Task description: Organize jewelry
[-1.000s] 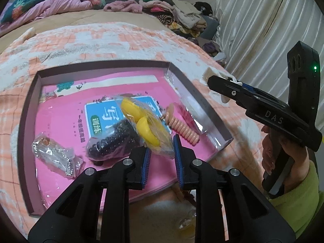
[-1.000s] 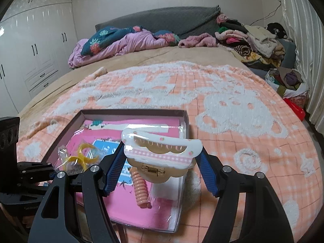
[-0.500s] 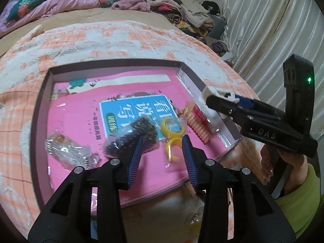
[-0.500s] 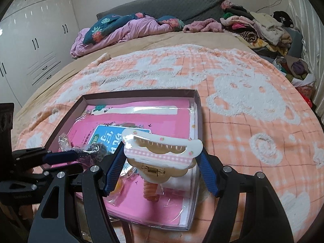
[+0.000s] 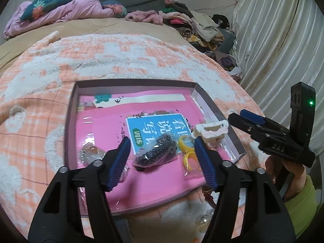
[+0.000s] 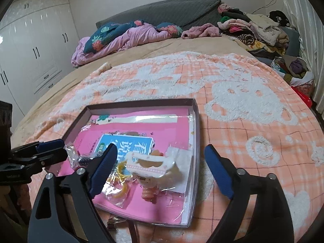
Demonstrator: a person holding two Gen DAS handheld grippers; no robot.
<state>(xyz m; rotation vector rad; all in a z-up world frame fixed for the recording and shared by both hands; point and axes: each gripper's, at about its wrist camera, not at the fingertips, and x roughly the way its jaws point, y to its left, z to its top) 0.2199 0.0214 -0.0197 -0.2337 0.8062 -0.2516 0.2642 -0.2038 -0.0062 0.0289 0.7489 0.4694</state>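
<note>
A shallow box [image 5: 69,117] [image 6: 197,121] with a pink book inside lies on the bed. A white and pink hair claw [image 6: 150,165] [image 5: 211,130] lies in it near the right wall, free of my right gripper [image 6: 160,168], which is open around it. My left gripper [image 5: 162,162] is open and empty above a bag of black beads [image 5: 156,151]. Yellow rings in a clear bag [image 5: 187,151] [image 6: 119,182], a peach spiral hair tie [image 6: 148,194] and a small bagged item [image 5: 91,152] also lie in the box.
The box rests on an orange and white blanket [image 6: 243,105]. Bedding and piled clothes [image 6: 253,32] lie at the far end. A curtain [image 5: 273,40] hangs at the right. Small loose items [image 5: 204,218] lie just outside the box's near edge.
My right gripper opened and the hair claw dropped into the box. My left gripper opened wide, let go of the yellow rings bag and pulled back.
</note>
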